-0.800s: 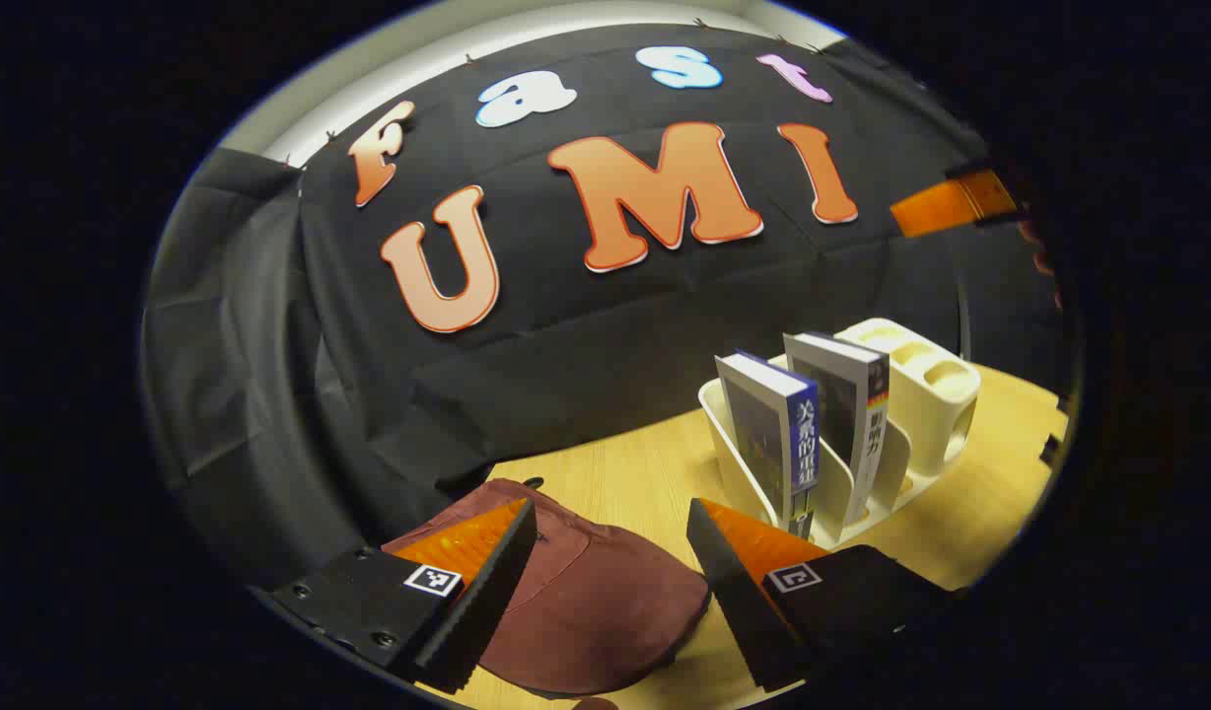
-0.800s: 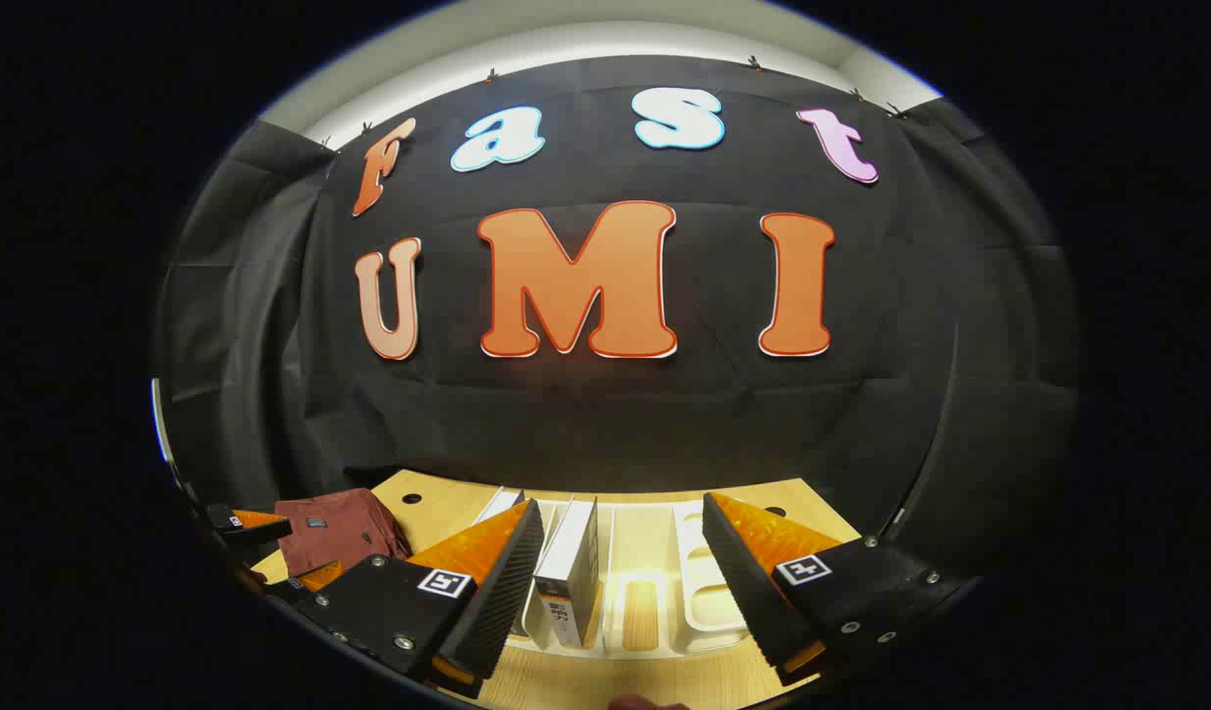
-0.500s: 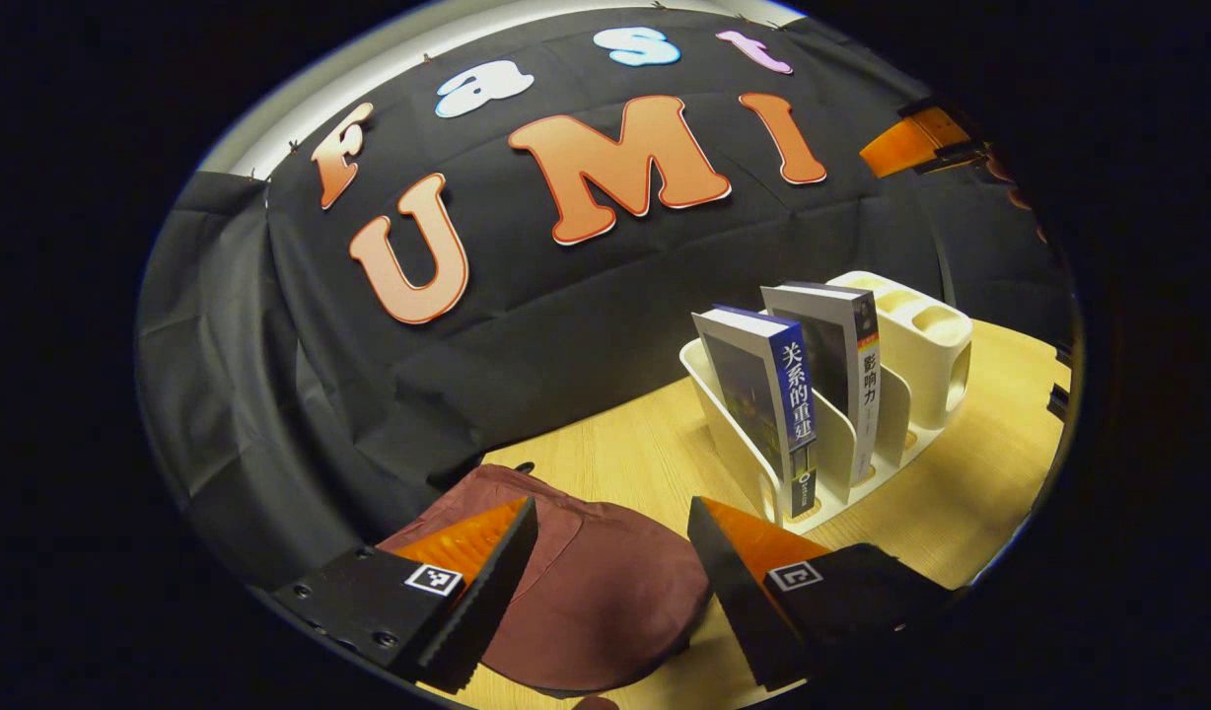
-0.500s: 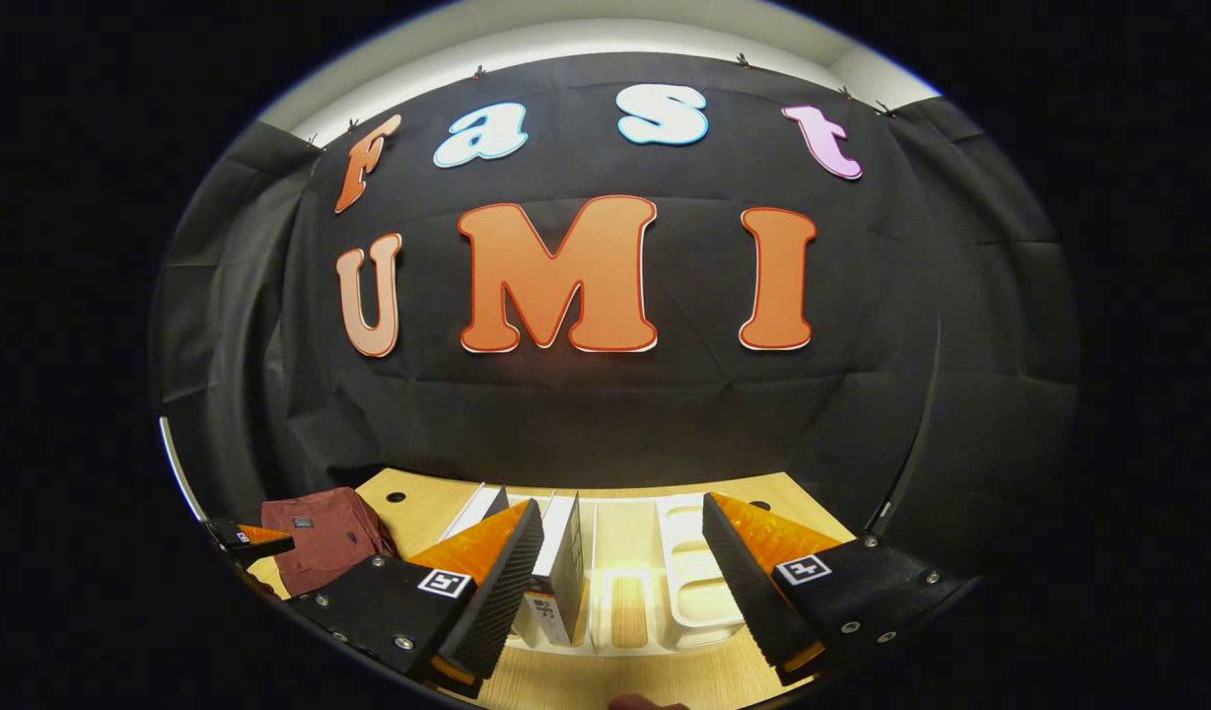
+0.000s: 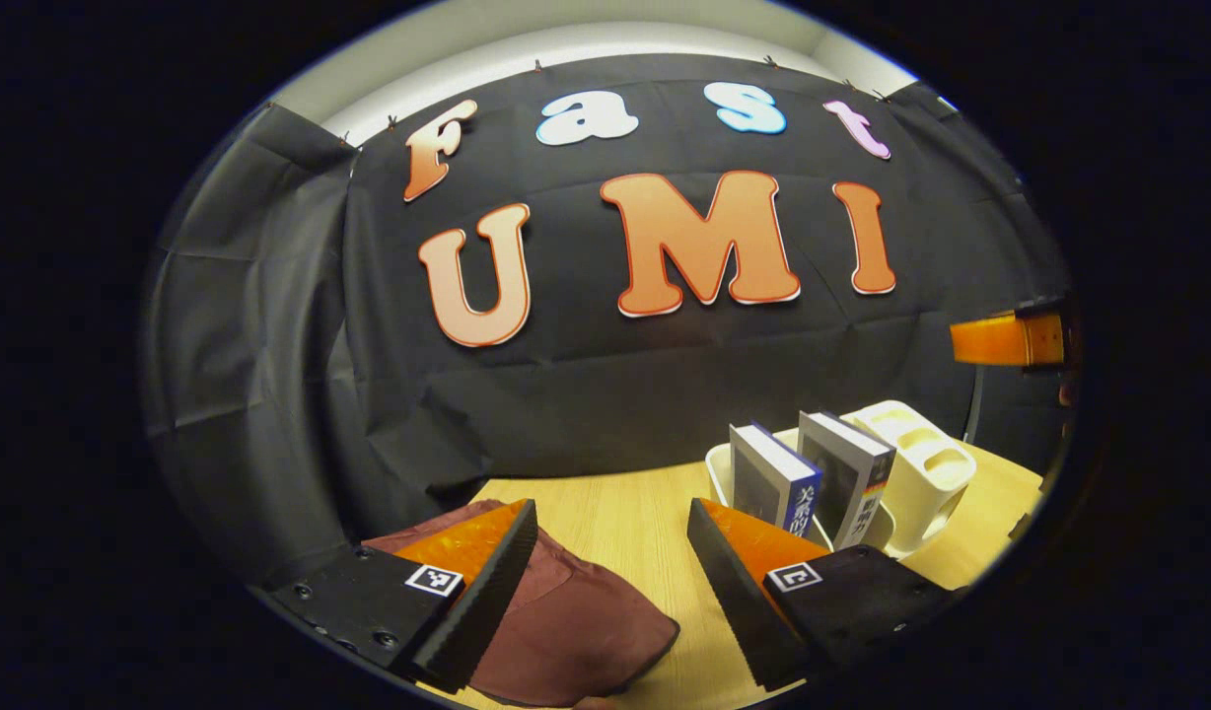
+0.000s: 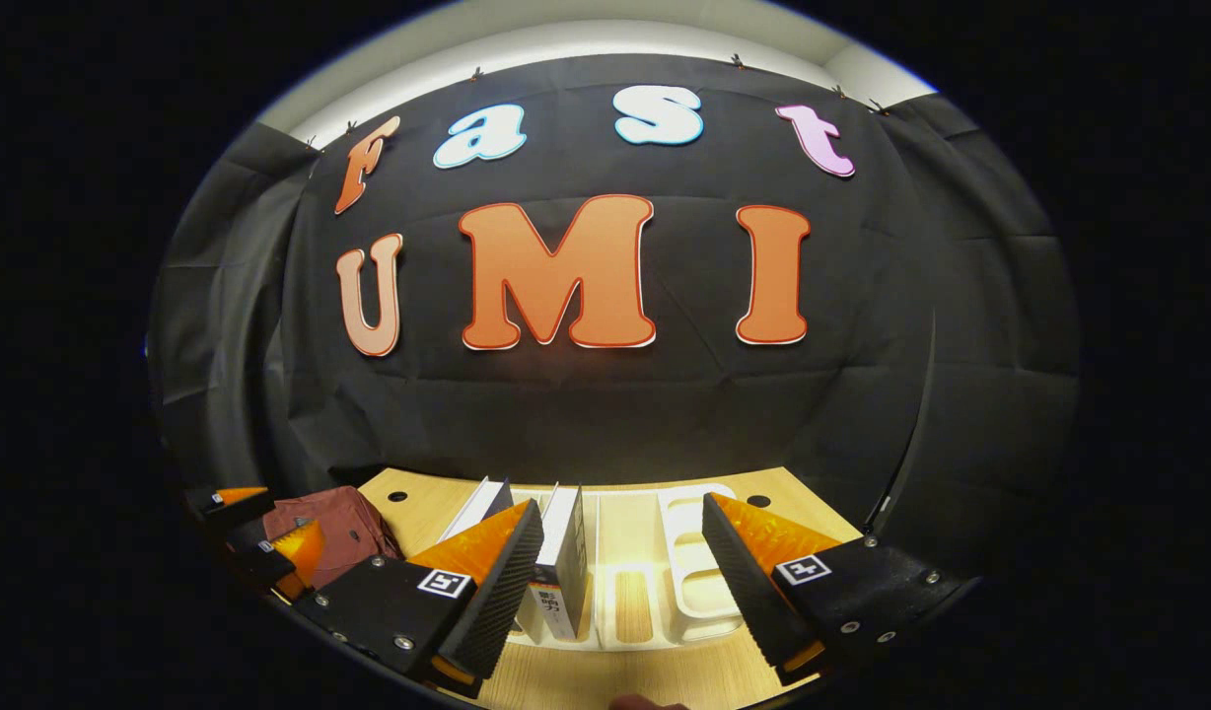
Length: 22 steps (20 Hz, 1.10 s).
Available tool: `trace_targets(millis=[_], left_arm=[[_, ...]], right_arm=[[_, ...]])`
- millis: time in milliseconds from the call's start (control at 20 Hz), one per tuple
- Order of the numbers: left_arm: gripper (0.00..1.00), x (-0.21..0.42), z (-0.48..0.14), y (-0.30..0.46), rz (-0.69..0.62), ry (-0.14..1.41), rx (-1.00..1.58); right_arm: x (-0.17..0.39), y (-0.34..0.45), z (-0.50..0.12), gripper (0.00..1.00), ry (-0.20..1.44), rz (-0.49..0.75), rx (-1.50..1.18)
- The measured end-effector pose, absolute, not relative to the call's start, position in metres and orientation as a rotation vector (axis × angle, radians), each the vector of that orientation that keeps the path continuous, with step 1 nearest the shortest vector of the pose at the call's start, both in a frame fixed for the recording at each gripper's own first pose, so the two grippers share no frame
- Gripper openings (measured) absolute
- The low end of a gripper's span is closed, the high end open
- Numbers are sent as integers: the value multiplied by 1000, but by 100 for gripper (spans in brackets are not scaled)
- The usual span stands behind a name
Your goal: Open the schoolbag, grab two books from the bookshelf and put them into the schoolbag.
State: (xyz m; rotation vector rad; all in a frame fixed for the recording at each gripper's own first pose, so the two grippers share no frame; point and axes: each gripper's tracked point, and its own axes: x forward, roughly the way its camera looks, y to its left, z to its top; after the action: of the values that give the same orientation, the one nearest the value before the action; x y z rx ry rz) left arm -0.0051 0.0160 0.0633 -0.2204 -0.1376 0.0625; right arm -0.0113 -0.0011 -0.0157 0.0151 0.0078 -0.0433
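In the left gripper view, the dark red schoolbag (image 5: 576,631) lies flat on the wooden table, partly under my open left gripper (image 5: 610,592), which hangs above it with nothing between the fingers. To the right, a blue-spined book (image 5: 778,483) and a grey book (image 5: 852,473) stand upright in the white rack (image 5: 916,463). In the right gripper view, my right gripper (image 6: 620,582) is open above the rack (image 6: 689,582). A book (image 6: 566,552) stands just inside its left finger, and the second book (image 6: 482,498) is partly hidden behind that finger. The schoolbag (image 6: 334,528) lies at far left under the left gripper (image 6: 265,523).
The wooden table (image 5: 625,503) runs back to the black cloth wall. The rack's right side has round cup-like slots (image 5: 926,459). The right gripper's finger (image 5: 1005,340) shows high at the right edge of the left gripper view. Small holes (image 6: 398,496) dot the tabletop.
The left gripper view has tilted up and turned, so the bag, rack and books sit lower in it. In the right gripper view both left fingers now show by the bag. The right gripper barely moved.
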Motion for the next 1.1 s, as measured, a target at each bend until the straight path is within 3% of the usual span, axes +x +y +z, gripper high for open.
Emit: trace_targets(millis=[50, 350, 750, 800, 950, 1050, 1100], left_arm=[[96, -6, 71, 16, 60, -152, -235], [96, -10, 109, 14, 44, -223, -305], [96, -11, 115, 10, 37, -229, -310], [100, -12, 114, 8, 33, -233, -311], [95, -14, 121, 13, 40, -248, -315], [100, -14, 123, 11, 34, -254, -327], [96, -14, 122, 11, 36, -255, -326]], right_arm=[[-11, -1, -17, 96, 10, -42, 13], [-13, 4, -18, 96, 0, -30, 8], [-11, 5, -19, 96, 2, -32, 9], [-11, 6, -21, 96, 8, -27, 11], [-12, 10, -22, 96, 11, -17, 1], [-12, 14, -22, 96, 8, -13, -6], [-12, 14, -21, 96, 8, -11, -9]])
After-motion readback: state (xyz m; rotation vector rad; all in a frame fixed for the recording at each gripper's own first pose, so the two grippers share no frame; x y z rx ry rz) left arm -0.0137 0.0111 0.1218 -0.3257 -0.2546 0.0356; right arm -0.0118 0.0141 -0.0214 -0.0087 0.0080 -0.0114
